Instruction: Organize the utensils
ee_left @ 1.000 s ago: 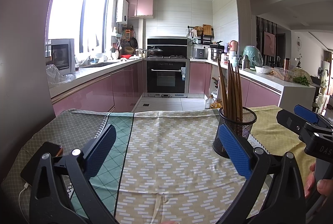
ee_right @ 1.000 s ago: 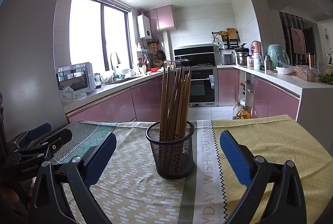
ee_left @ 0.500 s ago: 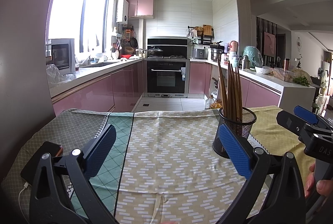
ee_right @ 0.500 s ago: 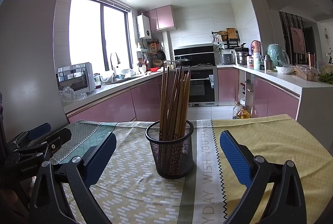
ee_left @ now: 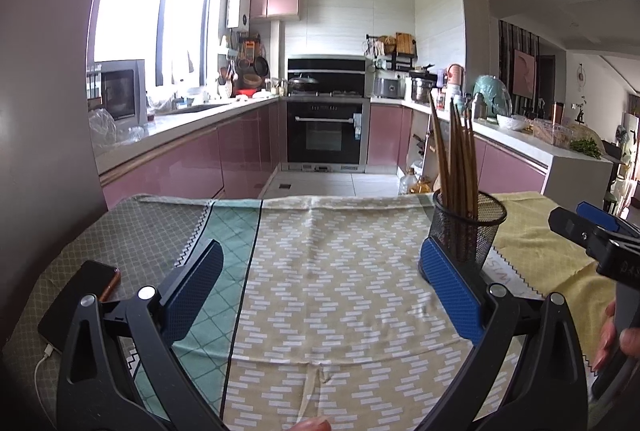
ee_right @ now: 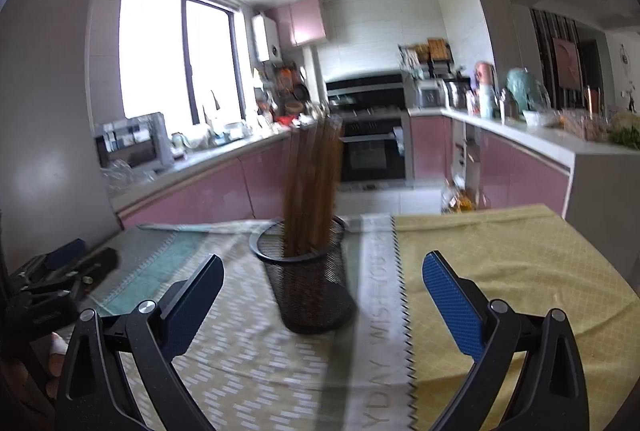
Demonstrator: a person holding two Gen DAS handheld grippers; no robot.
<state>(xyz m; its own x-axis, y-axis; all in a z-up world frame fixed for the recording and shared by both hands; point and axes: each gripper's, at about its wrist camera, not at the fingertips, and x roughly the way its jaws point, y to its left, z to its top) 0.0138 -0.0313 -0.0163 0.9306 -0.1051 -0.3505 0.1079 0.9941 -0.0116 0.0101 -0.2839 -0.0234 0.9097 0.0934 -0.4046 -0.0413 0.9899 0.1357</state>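
Note:
A black mesh cup (ee_right: 314, 293) stands on the cloth-covered table with several brown wooden chopsticks (ee_right: 314, 187) upright in it. It also shows in the left wrist view (ee_left: 466, 231), with the chopsticks (ee_left: 456, 159), at the right. My right gripper (ee_right: 322, 271) is open and empty, just in front of the cup, which lies between the finger lines. My left gripper (ee_left: 320, 259) is open and empty, to the left of the cup over the patterned cloth. The right gripper (ee_left: 592, 231) shows at the right edge of the left wrist view.
A dark phone (ee_left: 80, 295) with a white cable lies on the table at the left. The table's far edge (ee_left: 320, 199) faces a kitchen with pink cabinets and an oven. The left gripper (ee_right: 60, 275) shows at the left of the right wrist view.
My right gripper has swung with motion blur; the cup now appears lower and tilted in its view. The left gripper has hardly moved.

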